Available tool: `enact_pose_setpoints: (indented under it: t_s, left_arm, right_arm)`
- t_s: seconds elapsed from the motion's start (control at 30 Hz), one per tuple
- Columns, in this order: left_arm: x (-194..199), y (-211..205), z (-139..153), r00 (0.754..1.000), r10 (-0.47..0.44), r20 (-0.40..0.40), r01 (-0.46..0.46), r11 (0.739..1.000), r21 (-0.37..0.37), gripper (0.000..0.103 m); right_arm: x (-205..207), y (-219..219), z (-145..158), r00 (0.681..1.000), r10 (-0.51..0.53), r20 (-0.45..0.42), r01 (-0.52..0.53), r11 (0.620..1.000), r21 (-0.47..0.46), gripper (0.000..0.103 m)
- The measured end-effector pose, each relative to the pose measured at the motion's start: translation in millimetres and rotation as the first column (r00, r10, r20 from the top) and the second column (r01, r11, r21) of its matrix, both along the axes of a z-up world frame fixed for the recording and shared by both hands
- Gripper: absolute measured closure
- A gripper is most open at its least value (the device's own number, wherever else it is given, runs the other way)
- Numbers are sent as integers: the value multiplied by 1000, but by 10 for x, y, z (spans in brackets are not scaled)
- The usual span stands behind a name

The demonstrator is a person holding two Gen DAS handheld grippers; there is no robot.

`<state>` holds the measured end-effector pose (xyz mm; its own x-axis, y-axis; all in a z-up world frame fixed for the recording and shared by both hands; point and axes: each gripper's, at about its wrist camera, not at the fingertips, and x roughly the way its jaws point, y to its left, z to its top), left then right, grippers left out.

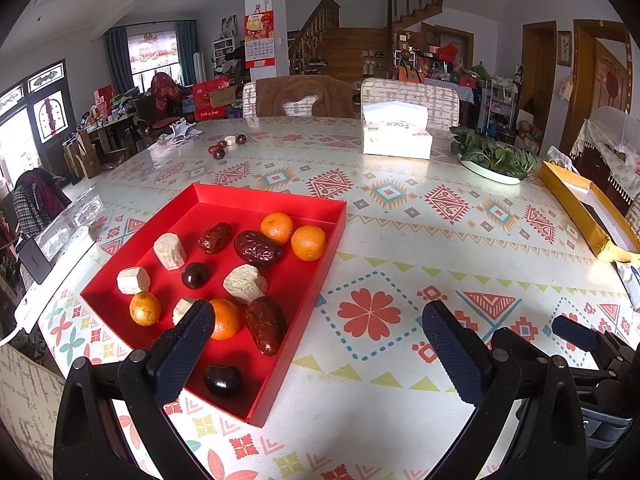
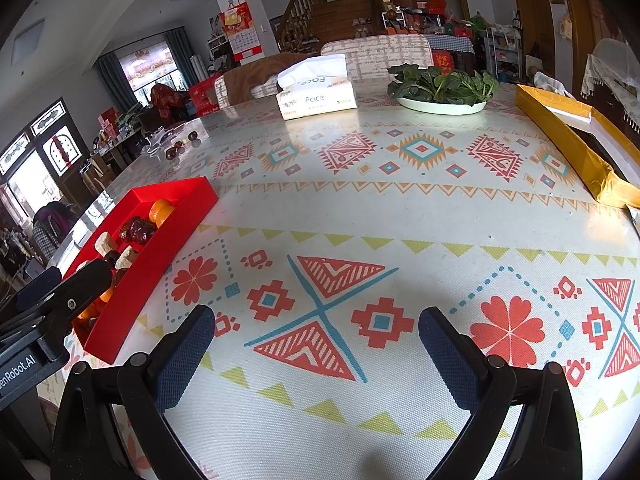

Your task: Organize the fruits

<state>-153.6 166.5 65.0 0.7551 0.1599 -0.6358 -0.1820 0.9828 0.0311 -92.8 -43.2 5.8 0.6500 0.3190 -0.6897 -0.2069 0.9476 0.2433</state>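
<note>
Both claws hang wide apart and hold nothing: the left claw (image 1: 316, 344) above the near right edge of the red tray (image 1: 312, 280), the right claw (image 2: 316, 344) over bare patterned worktop (image 2: 360, 200). The tray, at ten o'clock from the right claw, carries oranges (image 1: 308, 243), red dates (image 1: 257, 249), pale cut chunks (image 1: 245, 283) and dark round fruits (image 1: 223, 380), possibly plums. A tissue box (image 2: 316, 98) and a plate of greens (image 2: 442, 105) sit at twelve o'clock.
</note>
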Motion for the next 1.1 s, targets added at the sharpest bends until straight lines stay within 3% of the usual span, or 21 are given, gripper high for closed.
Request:
enact_pose_setpoints:
  t_s: [0.2,0.3,0.4,0.47,0.6,0.63,0.77,0.87,0.97,1.1]
  left_arm:
    - [-38,-29,41,1000,1,18,-1,1000,-4,0]
    - [-112,-13,152,997,8,72,-7,1000,-18,0]
    - [-257,16,383,981,33,189,-27,999,-32,0]
    - [-386,36,595,955,58,290,-49,998,-38,0]
    - [-654,27,1076,871,108,479,-97,994,-48,0]
    - [-733,18,1248,840,124,528,-108,992,-61,0]
    - [-986,-1,1749,759,162,631,-113,987,-118,0]
    - [-1178,-4,1971,725,202,659,-119,978,-169,0]
    - [-1312,51,1966,721,201,663,-62,972,-227,0]
    - [-1260,147,1665,763,192,617,-63,972,-225,0]
  right_arm:
    - [-27,-17,10,1000,-10,23,10,1000,10,0]
    - [-129,-92,92,997,-23,75,19,999,44,0]
    - [-226,-137,211,991,-33,127,28,999,41,0]
    - [-297,-157,346,985,-37,169,33,999,28,0]
    - [-435,-182,751,960,-26,280,28,1000,-2,0]
    - [-468,-185,883,951,-19,310,23,1000,-10,0]
    - [-554,-201,1395,913,5,407,1,1000,-15,0]
    - [-619,-177,1677,883,19,468,-6,1000,-30,0]
    - [-627,-70,1682,887,63,458,-48,998,-44,0]
    - [-583,115,1391,912,129,389,-120,992,-46,0]
